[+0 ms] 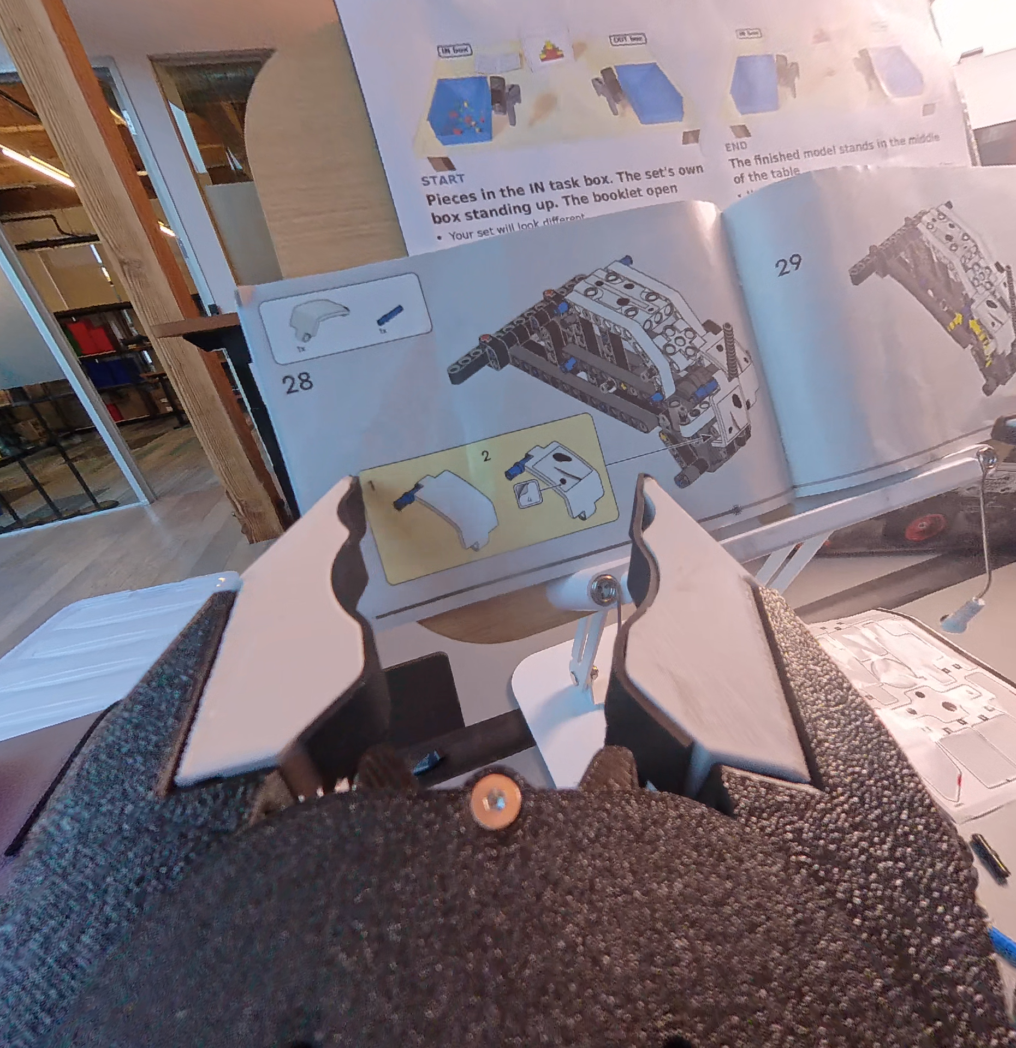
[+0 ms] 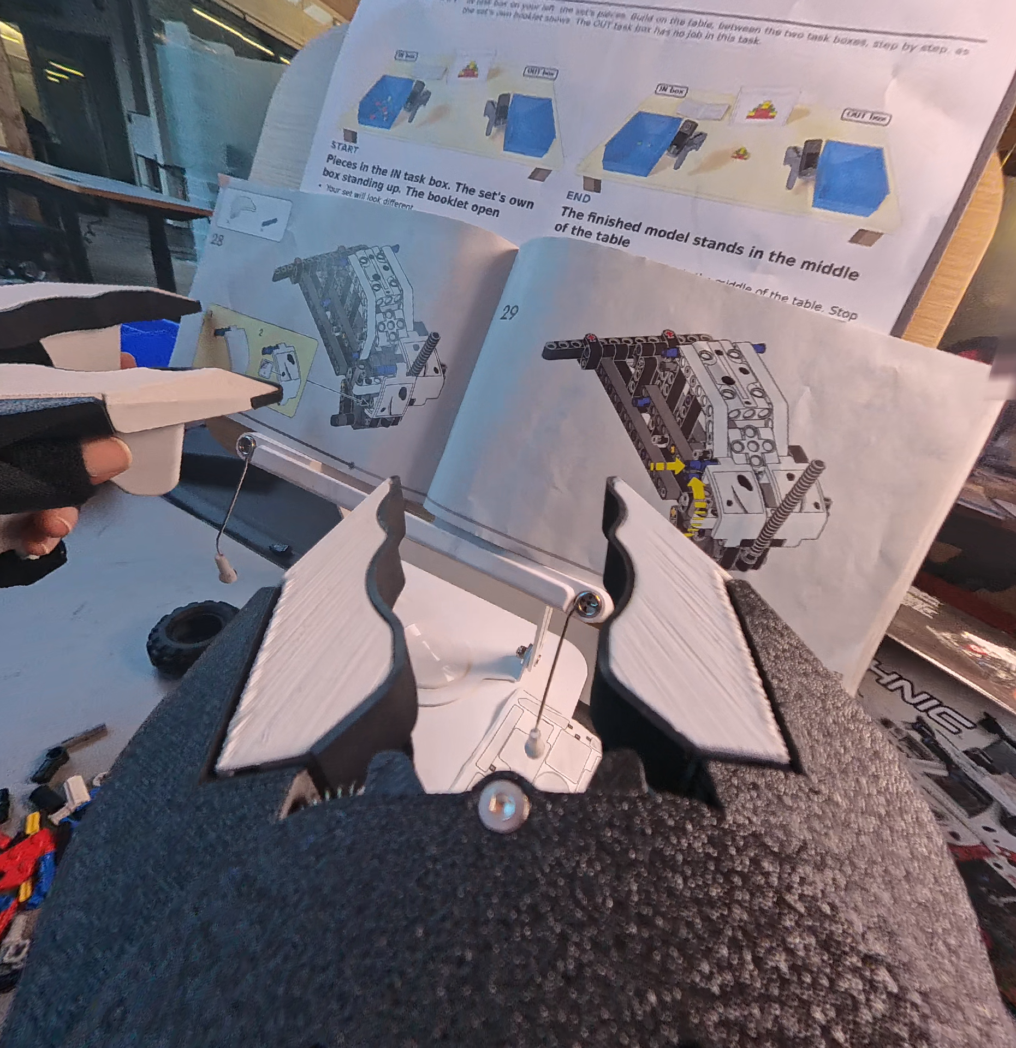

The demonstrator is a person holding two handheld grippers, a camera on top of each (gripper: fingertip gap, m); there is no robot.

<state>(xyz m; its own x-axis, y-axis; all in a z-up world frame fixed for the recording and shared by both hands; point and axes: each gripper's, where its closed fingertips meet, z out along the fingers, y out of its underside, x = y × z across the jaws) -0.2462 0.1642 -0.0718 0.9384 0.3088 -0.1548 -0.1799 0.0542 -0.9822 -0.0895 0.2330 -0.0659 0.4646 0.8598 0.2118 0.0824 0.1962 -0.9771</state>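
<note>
An open building booklet (image 1: 551,351) stands on a white wire stand (image 1: 556,703) right in front of both grippers. My left gripper (image 1: 494,493) is open and empty, its jaws wide apart and framing the yellow inset on the booklet's left page. In the right wrist view the left gripper (image 2: 233,351) shows at the left in a gloved hand, its lower fingertip close to that page of the booklet (image 2: 551,408). My right gripper (image 2: 502,487) is open and empty, pointed at the stand's white bar (image 2: 494,558) below the right page.
A large printed sheet (image 2: 664,142) stands behind the booklet. A sticker sheet (image 1: 919,714) lies under the stand's right side. A black tyre (image 2: 190,635) and several loose small pieces (image 2: 23,850) lie at the left, the set's box (image 2: 976,765) at the right, and a white lid (image 1: 86,652) at the far left.
</note>
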